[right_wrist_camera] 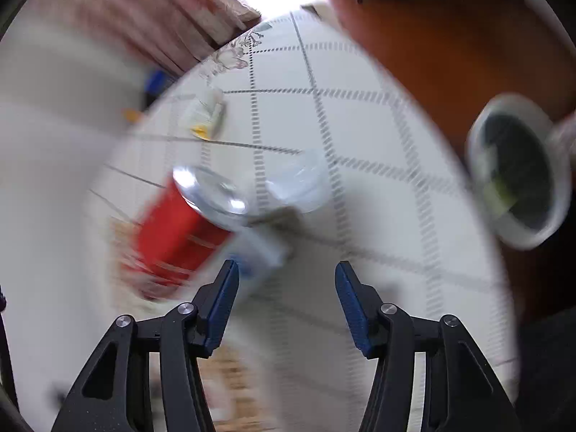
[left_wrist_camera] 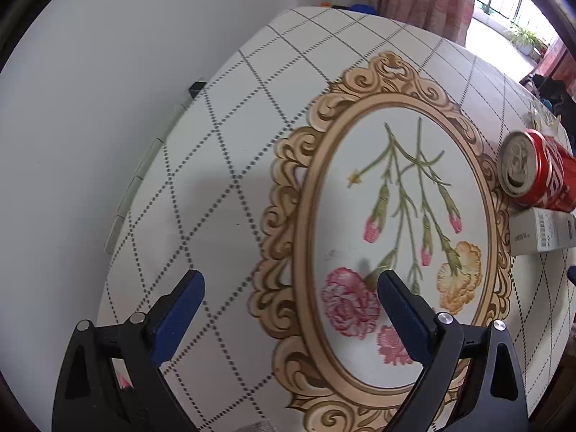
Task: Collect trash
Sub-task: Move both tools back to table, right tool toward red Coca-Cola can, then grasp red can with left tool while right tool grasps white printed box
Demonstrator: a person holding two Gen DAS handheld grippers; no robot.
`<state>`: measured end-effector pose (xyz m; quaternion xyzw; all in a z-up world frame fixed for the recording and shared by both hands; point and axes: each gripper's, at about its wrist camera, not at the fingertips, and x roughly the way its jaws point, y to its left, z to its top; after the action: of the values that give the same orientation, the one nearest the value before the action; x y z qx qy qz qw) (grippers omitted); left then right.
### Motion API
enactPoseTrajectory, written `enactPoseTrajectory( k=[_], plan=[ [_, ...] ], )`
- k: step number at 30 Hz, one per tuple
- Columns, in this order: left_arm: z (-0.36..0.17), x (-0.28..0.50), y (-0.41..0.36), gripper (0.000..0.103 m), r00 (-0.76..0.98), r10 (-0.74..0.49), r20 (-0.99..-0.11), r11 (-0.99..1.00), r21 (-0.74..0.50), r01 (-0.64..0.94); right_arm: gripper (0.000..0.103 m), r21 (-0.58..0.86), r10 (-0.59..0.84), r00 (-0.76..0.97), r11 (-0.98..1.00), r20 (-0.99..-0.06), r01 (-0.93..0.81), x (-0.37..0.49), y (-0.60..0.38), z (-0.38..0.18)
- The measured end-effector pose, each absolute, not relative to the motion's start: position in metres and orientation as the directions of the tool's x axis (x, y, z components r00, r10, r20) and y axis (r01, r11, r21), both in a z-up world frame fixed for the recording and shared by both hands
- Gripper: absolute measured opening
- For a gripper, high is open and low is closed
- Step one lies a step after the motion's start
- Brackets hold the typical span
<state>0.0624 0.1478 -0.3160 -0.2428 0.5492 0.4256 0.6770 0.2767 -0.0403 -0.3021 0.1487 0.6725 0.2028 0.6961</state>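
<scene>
Two grippers hang over a round table (left_wrist_camera: 223, 144) whose cloth bears a dotted grid and a framed flower print. The red can (left_wrist_camera: 540, 171) lies on its side near the table's right edge in the left wrist view, its long axis running out toward that edge and its silver top facing inward over the flowers. A white box (left_wrist_camera: 541, 232) lies just beside it. The left gripper (left_wrist_camera: 289, 289) is spread wide over bare cloth, grasping nothing. The right gripper (right_wrist_camera: 286, 277) also has its jaws apart with nothing between them. Its view is heavily blurred, yet it alone shows a clear plastic cup (right_wrist_camera: 298, 183) beside the can, a crumpled wrapper (right_wrist_camera: 207, 115) farther off, and a white bin (right_wrist_camera: 522, 172) off the table's edge.
</scene>
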Motion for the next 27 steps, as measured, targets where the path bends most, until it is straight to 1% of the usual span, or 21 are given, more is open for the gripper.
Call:
enactPoseTrajectory(
  k=[1, 4, 8, 13, 15, 16, 17, 18, 19, 21, 22, 27],
  plan=[
    [-0.316, 0.064, 0.146, 0.098, 0.033, 0.309, -0.95, 0.526, 0.142, -0.838, 0.066, 0.512, 0.513, 0.021, 0.858, -0.858, -0.045, 0.277, -0.043, -0.305],
    [-0.316, 0.067, 0.144, 0.098, 0.025, 0.313, -0.95, 0.531, 0.153, -0.833, 0.066, 0.555, 0.552, 0.065, 0.831, -0.831, 0.03, 0.278, -0.053, -0.307],
    [-0.319, 0.072, 0.142, 0.098, 0.025, 0.316, -0.949, 0.536, 0.156, -0.83, 0.066, 0.609, 0.598, 0.129, 0.789, -0.791, 0.075, 0.291, -0.075, -0.303],
    [-0.321, 0.082, 0.139, 0.098, 0.03, 0.311, -0.95, 0.546, 0.152, -0.824, 0.066, 0.646, 0.645, 0.063, 0.747, -0.761, 0.159, 0.314, -0.072, -0.324],
    [-0.319, 0.085, 0.138, 0.098, 0.034, 0.312, -0.95, 0.549, 0.151, -0.822, 0.064, 0.66, 0.675, 0.006, 0.719, -0.738, 0.217, 0.318, -0.07, -0.338],
    [-0.317, 0.087, 0.137, 0.098, 0.035, 0.317, -0.948, 0.551, 0.154, -0.821, 0.063, 0.659, 0.676, 0.004, 0.717, -0.737, 0.229, 0.319, -0.068, -0.34],
    [-0.316, 0.09, 0.137, 0.098, 0.036, 0.32, -0.947, 0.552, 0.156, -0.819, 0.049, 0.663, 0.677, 0.008, 0.717, -0.736, 0.216, 0.32, -0.066, -0.338],
    [-0.314, 0.093, 0.136, 0.098, 0.04, 0.325, -0.945, 0.557, 0.158, -0.815, 0.039, 0.663, 0.677, -0.006, 0.723, -0.736, 0.196, 0.32, -0.062, -0.337],
    [-0.313, 0.095, 0.134, 0.098, 0.041, 0.328, -0.944, 0.561, 0.16, -0.812, 0.021, 0.652, 0.666, -0.018, 0.736, -0.746, 0.184, 0.323, -0.056, -0.339],
    [-0.31, 0.1, 0.132, 0.098, 0.043, 0.336, -0.941, 0.569, 0.166, -0.805, 0.009, 0.644, 0.652, -0.006, 0.75, -0.758, 0.149, 0.322, -0.055, -0.335],
    [-0.309, 0.102, 0.131, 0.098, 0.046, 0.338, -0.94, 0.573, 0.167, -0.802, 0.005, 0.642, 0.648, 0.0, 0.755, -0.762, 0.134, 0.322, -0.056, -0.332],
    [-0.301, 0.115, 0.124, 0.098, 0.072, 0.35, -0.934, 0.609, 0.169, -0.775, 0.003, 0.638, 0.64, 0.001, 0.765, -0.768, 0.086, 0.315, -0.083, -0.32]
  ],
)
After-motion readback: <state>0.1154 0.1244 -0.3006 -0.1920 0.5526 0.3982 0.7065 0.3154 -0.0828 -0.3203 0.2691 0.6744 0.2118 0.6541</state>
